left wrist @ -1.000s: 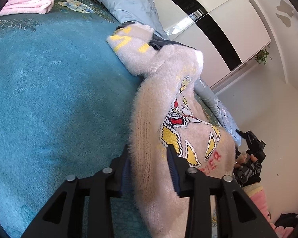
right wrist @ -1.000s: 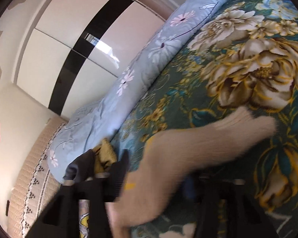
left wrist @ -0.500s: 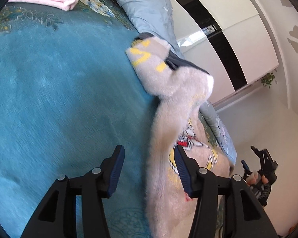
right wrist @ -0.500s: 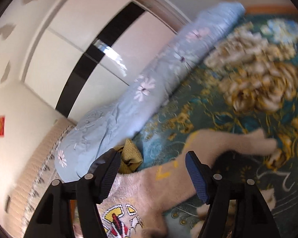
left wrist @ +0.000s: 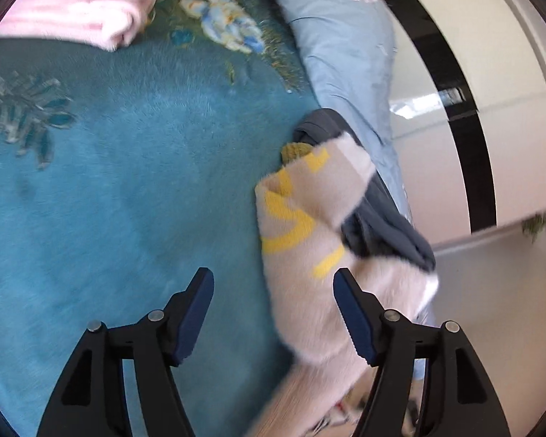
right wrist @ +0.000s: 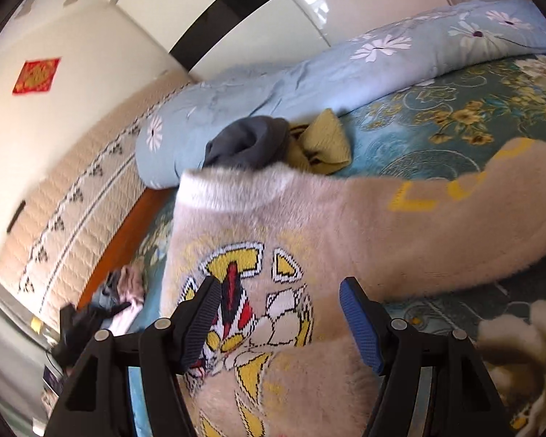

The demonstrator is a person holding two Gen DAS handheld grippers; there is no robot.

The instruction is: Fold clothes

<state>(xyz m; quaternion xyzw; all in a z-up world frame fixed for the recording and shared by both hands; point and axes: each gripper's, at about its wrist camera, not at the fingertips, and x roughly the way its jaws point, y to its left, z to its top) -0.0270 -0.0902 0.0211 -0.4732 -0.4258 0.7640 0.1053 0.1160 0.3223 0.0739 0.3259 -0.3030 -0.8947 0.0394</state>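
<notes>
A fuzzy beige sweater (left wrist: pixel 302 225) with yellow letters on its sleeve lies on the teal bedspread (left wrist: pixel 127 182). My left gripper (left wrist: pixel 273 309) hovers at the sleeve's edge with its jaws opening. The fabric reaches between them by the right finger (left wrist: pixel 353 320), and no pad presses on it. In the right wrist view the sweater's front (right wrist: pixel 273 225), with its cartoon figure, spreads below my right gripper (right wrist: pixel 278 313). That gripper stands open above it and holds nothing.
A dark grey garment (right wrist: pixel 251 142) and a yellow-green one (right wrist: pixel 324 142) lie bunched by the sweater's collar, against a rolled light blue floral duvet (right wrist: pixel 309 83). Folded pink clothing (left wrist: pixel 72 18) sits at the far corner. A white wardrobe (left wrist: pixel 455 109) stands beyond the bed.
The left jaws widened and let go of the sweater's edge. Both grippers swung across the bed and rolled. The right view now looks onto the sweater's front instead of its sleeve.
</notes>
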